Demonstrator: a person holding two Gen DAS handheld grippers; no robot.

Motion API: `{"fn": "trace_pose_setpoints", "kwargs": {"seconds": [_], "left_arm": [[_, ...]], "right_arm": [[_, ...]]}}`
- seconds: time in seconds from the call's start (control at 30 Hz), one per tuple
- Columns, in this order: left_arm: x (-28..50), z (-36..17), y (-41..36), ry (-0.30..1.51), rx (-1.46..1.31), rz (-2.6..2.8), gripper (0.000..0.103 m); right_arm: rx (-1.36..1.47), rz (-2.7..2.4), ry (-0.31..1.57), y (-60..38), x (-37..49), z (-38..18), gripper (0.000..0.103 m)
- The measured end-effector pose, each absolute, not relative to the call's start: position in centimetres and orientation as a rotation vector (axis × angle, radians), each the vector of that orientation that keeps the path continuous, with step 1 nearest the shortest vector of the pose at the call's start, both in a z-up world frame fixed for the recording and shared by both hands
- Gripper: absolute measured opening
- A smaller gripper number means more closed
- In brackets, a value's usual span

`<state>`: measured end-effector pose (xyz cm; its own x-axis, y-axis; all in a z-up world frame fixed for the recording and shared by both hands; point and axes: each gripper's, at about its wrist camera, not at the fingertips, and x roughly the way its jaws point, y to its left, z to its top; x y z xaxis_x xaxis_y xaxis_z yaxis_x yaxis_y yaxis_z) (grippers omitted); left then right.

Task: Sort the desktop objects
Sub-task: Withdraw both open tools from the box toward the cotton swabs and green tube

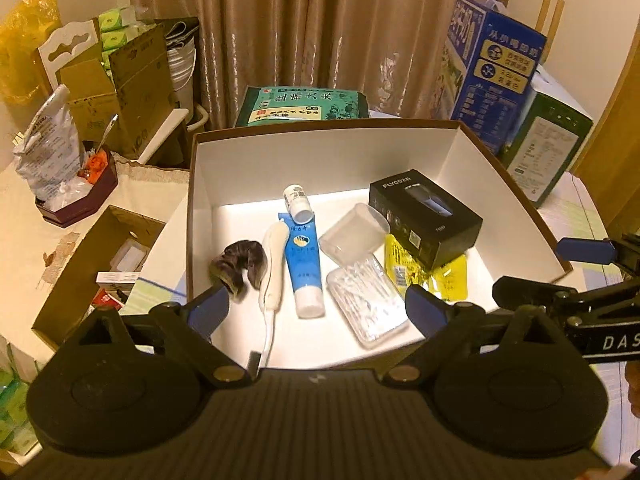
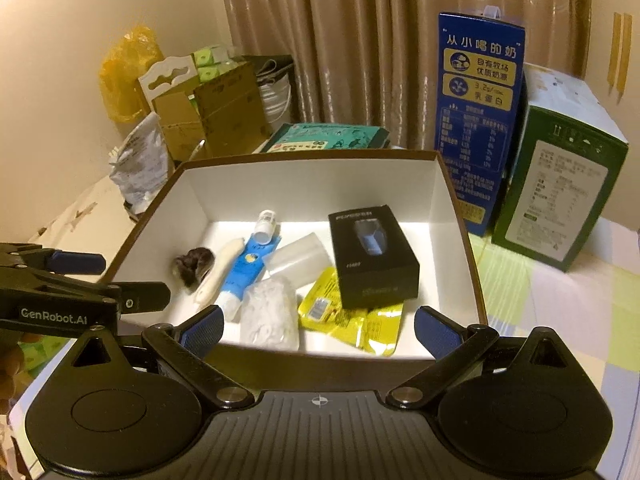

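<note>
Both grippers, left and right, hung spread and empty at lower frame over the box. Best lifted first, probably, was the shaver carton pinning the yellow sachets.

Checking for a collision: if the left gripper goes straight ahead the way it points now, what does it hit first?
Probably the blue tube in the box, lying between the open left gripper fingers' line; depth is unclear, so the box's near wall could come first.
</note>
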<state>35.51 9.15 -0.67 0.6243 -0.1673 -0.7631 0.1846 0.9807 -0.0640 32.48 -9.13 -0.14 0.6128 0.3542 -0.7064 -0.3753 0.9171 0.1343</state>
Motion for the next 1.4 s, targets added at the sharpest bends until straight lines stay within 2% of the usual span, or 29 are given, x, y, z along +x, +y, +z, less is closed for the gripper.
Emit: {"fn": "trace_pose_setpoints", "kwargs": {"seconds": [0.53, 1.4], "left_arm": [[30.2, -0.2, 8.6, 0.879, 0.051, -0.231, 0.093], [27.1, -4.0, 7.7, 0.988, 0.098, -0.253, 0.093]], "right_arm": [[-0.041, 0.432, 0.821, -9.9, 27.0, -0.2, 0.099], [-0.079, 0.44, 0.925, -10.4, 23.3, -3.5, 0.099]]}}
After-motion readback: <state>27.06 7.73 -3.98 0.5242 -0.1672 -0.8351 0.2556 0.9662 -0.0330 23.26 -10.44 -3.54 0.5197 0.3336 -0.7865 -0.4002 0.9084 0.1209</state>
